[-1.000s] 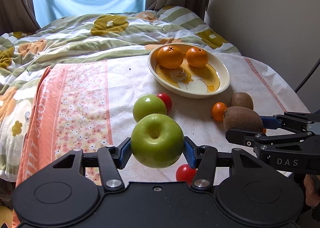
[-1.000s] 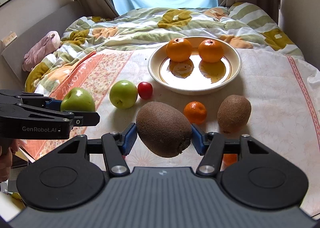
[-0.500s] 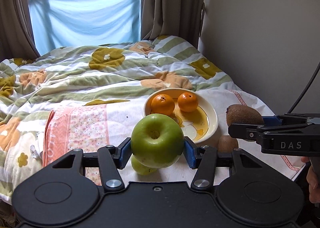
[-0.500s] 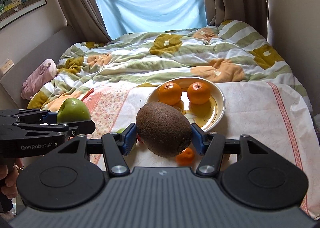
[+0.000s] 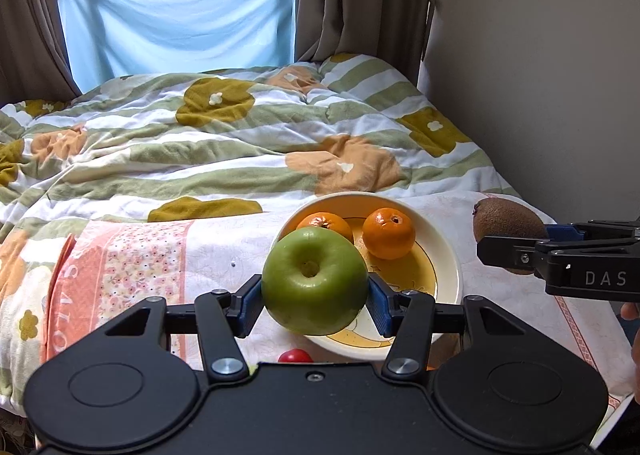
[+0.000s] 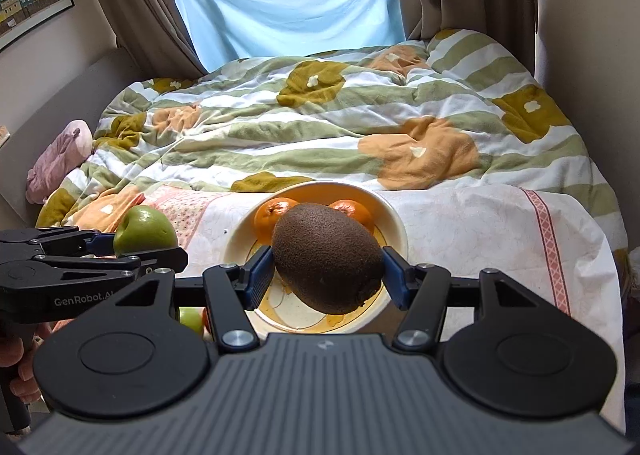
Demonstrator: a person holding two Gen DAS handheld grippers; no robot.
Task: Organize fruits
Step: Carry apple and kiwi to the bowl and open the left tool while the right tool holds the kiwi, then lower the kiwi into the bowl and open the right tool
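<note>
My left gripper is shut on a green apple and holds it in the air at the near left rim of the cream bowl. Two oranges lie in the bowl. My right gripper is shut on a brown kiwi and holds it above the bowl. The kiwi also shows at the right of the left wrist view, and the apple at the left of the right wrist view.
The bowl stands on a white cloth with a floral band over a bed with a green striped quilt. A red tomato and a second green apple lie near the bowl, partly hidden. A wall stands to the right.
Both grippers have risen and moved forward towards the bowl with their fruits. The loose fruits on the cloth have dropped out of sight beneath them.
</note>
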